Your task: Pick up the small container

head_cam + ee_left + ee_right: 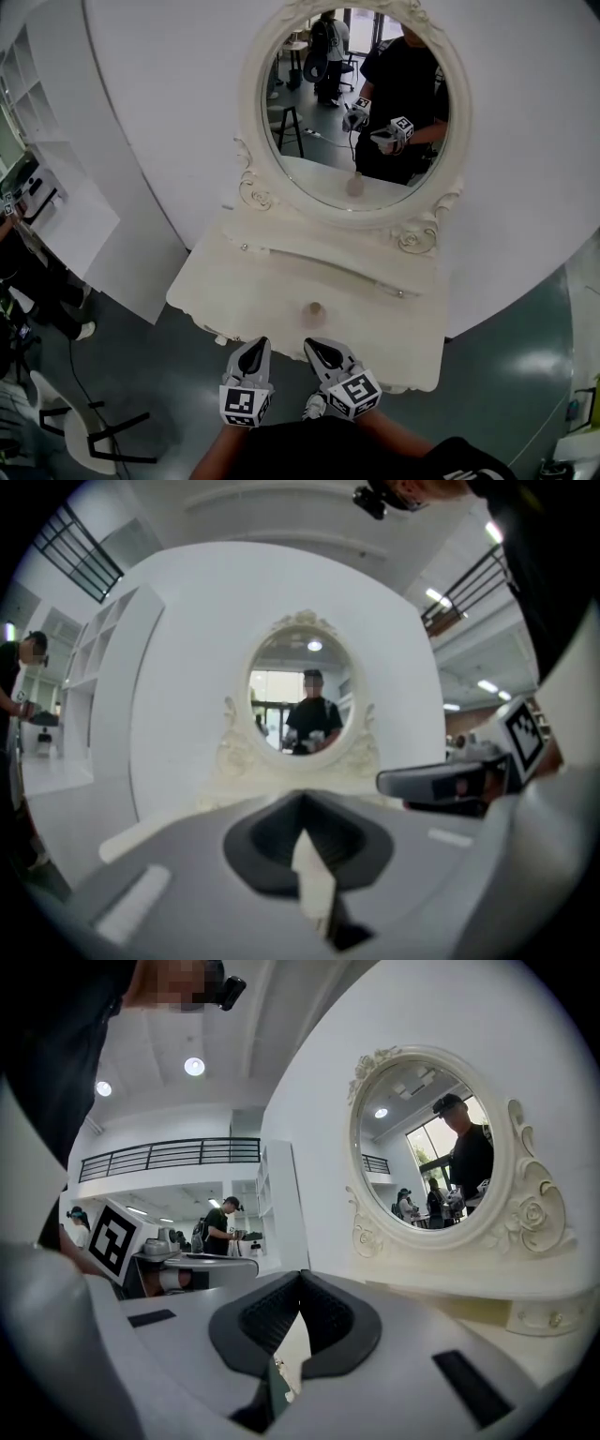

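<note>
The small container (314,314), a short beige pot, stands on the white vanity table (394,333) near its front edge. Its reflection shows low in the oval mirror (281,141). My left gripper (255,344) hovers just off the table's front edge, below and left of the pot. My right gripper (318,346) is beside it, directly in front of the pot. Both are shut and hold nothing. In the left gripper view the left gripper (302,797) points at the mirror, with the right gripper (441,782) alongside. In the right gripper view the right gripper (300,1277) hides the pot.
A curved white wall (159,112) backs the vanity. A white shelf unit (42,150) and a person (23,281) are at the left, and a white chair (84,427) stands on the grey-green floor at the lower left. More people stand far off in the right gripper view.
</note>
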Demonstrator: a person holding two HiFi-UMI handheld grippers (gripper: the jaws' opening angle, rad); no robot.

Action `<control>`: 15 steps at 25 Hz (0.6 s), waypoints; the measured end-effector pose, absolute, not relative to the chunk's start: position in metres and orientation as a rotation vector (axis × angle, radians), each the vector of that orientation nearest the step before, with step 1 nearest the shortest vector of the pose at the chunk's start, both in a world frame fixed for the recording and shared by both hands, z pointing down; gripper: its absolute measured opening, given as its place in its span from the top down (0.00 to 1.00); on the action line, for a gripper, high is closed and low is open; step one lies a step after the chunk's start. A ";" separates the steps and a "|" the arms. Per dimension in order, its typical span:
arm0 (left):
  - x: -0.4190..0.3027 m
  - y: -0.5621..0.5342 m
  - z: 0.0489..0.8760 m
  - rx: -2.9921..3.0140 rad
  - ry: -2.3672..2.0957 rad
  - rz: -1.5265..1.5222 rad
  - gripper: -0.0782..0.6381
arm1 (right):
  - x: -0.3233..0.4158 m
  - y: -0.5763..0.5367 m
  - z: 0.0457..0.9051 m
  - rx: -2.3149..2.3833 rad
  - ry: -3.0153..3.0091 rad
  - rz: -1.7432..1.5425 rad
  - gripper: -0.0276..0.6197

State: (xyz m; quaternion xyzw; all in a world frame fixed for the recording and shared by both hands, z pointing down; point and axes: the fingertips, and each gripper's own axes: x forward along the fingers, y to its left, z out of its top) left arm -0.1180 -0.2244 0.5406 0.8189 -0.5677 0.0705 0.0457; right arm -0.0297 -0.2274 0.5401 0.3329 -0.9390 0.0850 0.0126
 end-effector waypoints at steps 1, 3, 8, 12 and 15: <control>-0.115 -0.229 0.543 2.496 -1.728 0.219 0.88 | -0.025 -0.231 0.543 1.034 -2.920 0.263 0.95; -0.110 -0.237 0.547 2.494 -1.717 0.229 0.88 | -0.016 -0.240 0.548 1.048 -2.905 0.268 0.95; -0.104 -0.252 0.553 2.510 -1.673 0.269 0.88 | -0.005 -0.256 0.557 1.101 -2.870 0.285 0.95; -0.104 -0.264 0.556 2.529 -1.632 0.273 0.88 | -0.007 -0.264 0.567 1.124 -2.805 0.269 0.95; -0.109 -0.271 0.559 2.545 -1.597 0.279 0.88 | -0.014 -0.267 0.571 1.154 -2.784 0.279 0.95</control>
